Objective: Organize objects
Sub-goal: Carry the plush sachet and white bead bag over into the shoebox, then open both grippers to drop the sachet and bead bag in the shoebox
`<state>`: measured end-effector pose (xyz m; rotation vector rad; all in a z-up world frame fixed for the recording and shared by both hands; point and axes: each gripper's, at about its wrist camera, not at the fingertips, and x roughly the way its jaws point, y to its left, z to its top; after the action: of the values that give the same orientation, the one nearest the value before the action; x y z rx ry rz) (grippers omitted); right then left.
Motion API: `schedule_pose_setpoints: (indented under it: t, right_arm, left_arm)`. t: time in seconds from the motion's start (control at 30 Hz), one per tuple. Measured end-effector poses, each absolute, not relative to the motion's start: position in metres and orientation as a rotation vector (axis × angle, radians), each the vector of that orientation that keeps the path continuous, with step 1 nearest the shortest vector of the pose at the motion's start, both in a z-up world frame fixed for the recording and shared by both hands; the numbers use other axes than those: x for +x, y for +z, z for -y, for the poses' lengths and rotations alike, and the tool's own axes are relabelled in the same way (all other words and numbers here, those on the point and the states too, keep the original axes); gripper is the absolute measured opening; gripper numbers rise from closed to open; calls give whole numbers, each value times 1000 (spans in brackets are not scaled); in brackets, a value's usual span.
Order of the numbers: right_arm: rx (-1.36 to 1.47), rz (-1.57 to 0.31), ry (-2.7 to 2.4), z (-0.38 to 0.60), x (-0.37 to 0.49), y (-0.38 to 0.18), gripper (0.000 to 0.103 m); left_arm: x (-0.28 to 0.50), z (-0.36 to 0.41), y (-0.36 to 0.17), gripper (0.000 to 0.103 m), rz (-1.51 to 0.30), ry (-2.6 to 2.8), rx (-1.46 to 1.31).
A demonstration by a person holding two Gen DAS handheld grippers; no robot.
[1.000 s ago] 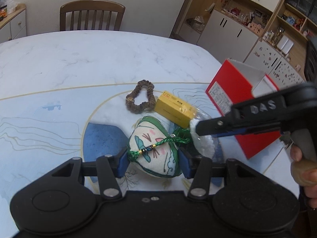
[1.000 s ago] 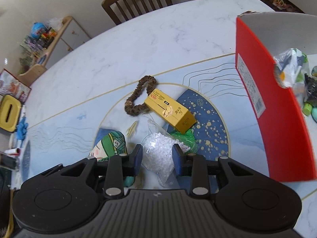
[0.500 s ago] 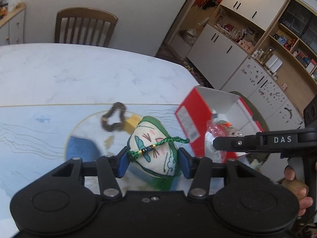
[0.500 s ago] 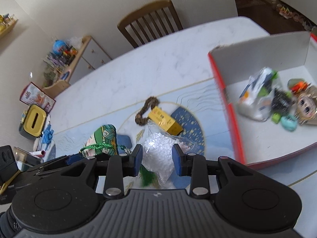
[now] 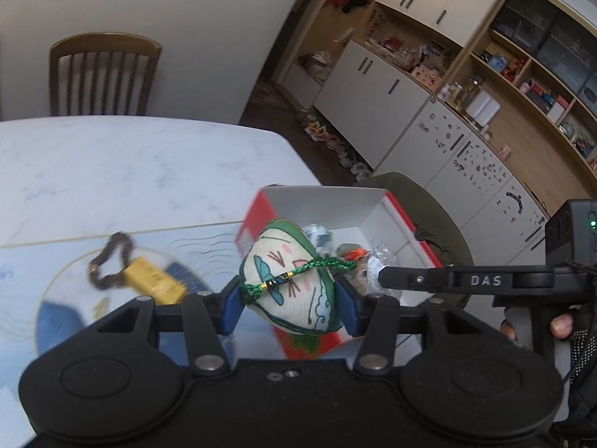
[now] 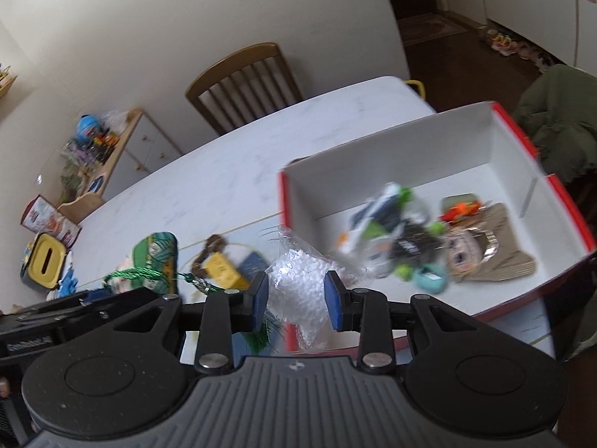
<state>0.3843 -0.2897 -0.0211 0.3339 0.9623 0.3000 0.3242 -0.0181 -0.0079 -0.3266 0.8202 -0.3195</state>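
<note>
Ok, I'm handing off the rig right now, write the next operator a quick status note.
Left gripper: shut on the cat sachet, held up near the red box.
Right gripper: shut on the bead bag, at the box's near wall.
Done: several toys lie in the box.
Left: drop both items in, then fetch the yellow box and brown bracelet from the table.
</note>
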Motion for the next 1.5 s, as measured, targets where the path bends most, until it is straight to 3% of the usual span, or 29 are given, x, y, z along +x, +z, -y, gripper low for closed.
schedule_pose_setpoints:
  t: [0.3,0.67,1.23,1.5]
  right_arm:
    - [288,-945,229,352,405,-28,32]
    - [234,-933,178,391,454,-42,32]
    - [38,-1082,170,363,520,-108,32]
    - [-13,-1101,185,356,527,-113,33]
  left_arm:
    - [360,85,0,50,-822,-355,-264]
    - [398,147,-26,50,-896,-357,-194]
    - [419,168,-91,50,-1089,-268,-127]
    - [425,187,-99,51,-1109,-246,-13]
